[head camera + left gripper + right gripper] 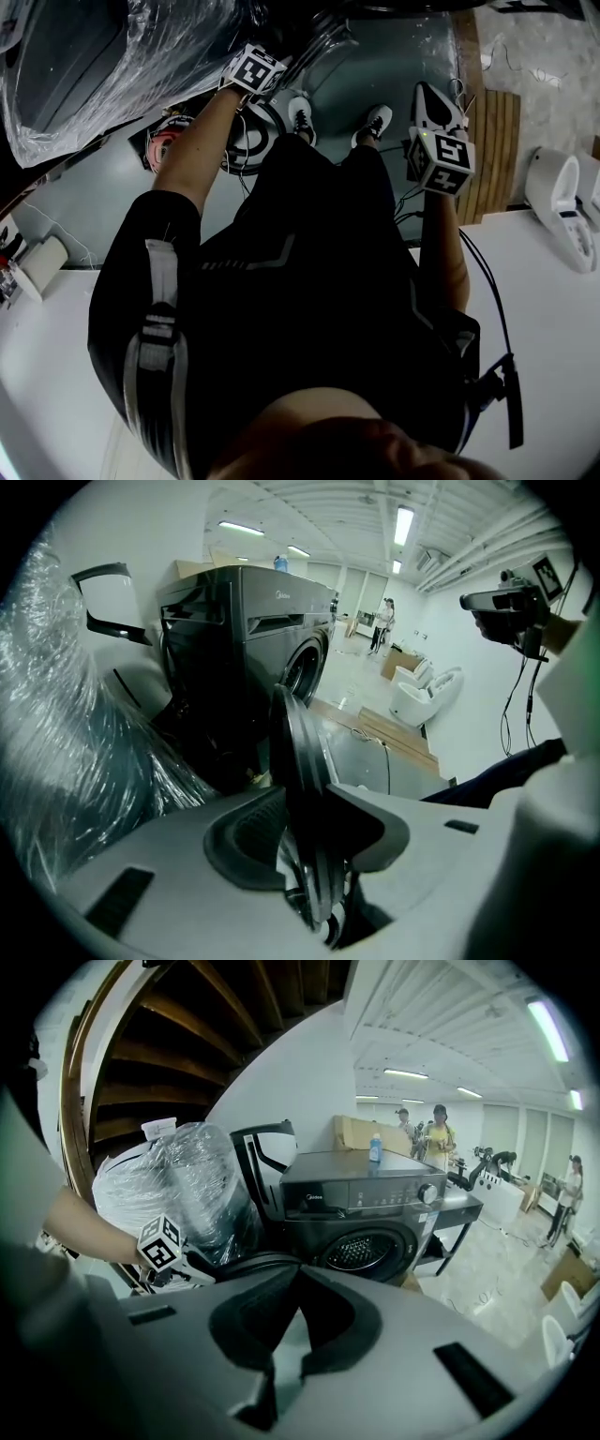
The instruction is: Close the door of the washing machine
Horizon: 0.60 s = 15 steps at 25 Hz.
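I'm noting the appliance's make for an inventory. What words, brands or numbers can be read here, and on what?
"Midea": on the front of the washing machine, above its drum opening.
Print on its control panel: too small to read.
Marker cubes: black-and-white square patterns only, no words.

The door (295, 733) stands out edge-on from the washing machine (361, 1194) and fills the gap between the left gripper's (305, 794) jaws. Just to its left a plastic-wrapped bundle (84, 761) bulges in and leaves little room on that side. Between the door and the drum opening (361, 1251) nothing stands in the way, and the right gripper (298, 1269), jaws together, hangs in open air before the machine. The grey floor (394, 56) runs bare towards the wooden boards (492, 141), apart from the person's shoes (301, 114).
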Each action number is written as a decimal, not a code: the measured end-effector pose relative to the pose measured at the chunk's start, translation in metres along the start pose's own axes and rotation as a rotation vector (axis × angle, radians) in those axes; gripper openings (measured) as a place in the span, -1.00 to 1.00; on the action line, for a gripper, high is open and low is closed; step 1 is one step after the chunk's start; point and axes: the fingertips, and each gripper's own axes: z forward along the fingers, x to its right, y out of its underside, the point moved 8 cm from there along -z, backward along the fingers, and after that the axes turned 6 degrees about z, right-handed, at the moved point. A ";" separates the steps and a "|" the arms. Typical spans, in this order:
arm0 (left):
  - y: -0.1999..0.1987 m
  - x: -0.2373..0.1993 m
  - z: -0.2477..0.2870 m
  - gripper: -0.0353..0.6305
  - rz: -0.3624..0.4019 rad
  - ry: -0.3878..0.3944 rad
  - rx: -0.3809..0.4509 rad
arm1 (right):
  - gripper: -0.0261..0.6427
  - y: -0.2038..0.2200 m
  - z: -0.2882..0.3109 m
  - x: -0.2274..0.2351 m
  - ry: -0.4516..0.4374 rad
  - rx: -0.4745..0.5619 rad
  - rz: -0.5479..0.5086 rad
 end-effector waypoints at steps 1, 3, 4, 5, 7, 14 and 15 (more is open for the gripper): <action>-0.002 0.004 0.001 -0.50 -0.002 0.008 0.001 | -0.91 0.001 -0.002 0.003 0.004 0.001 0.000; -0.005 0.012 0.003 -0.50 -0.006 0.014 0.000 | -0.91 0.003 -0.006 0.010 0.010 0.004 0.011; -0.007 0.016 0.004 -0.50 -0.009 0.015 0.000 | -0.91 0.005 -0.008 0.013 0.013 0.005 0.018; -0.008 0.020 0.005 -0.50 -0.014 0.016 -0.002 | -0.91 0.007 -0.010 0.016 0.017 0.004 0.024; -0.011 0.029 0.008 -0.49 -0.024 0.020 -0.006 | -0.91 0.011 -0.012 0.021 0.022 -0.001 0.034; -0.024 0.054 0.016 -0.48 -0.080 0.011 -0.039 | -0.91 0.018 -0.016 0.033 0.024 0.010 0.073; -0.026 0.056 0.016 -0.48 -0.085 0.009 -0.047 | -0.91 0.019 -0.016 0.035 0.025 0.010 0.081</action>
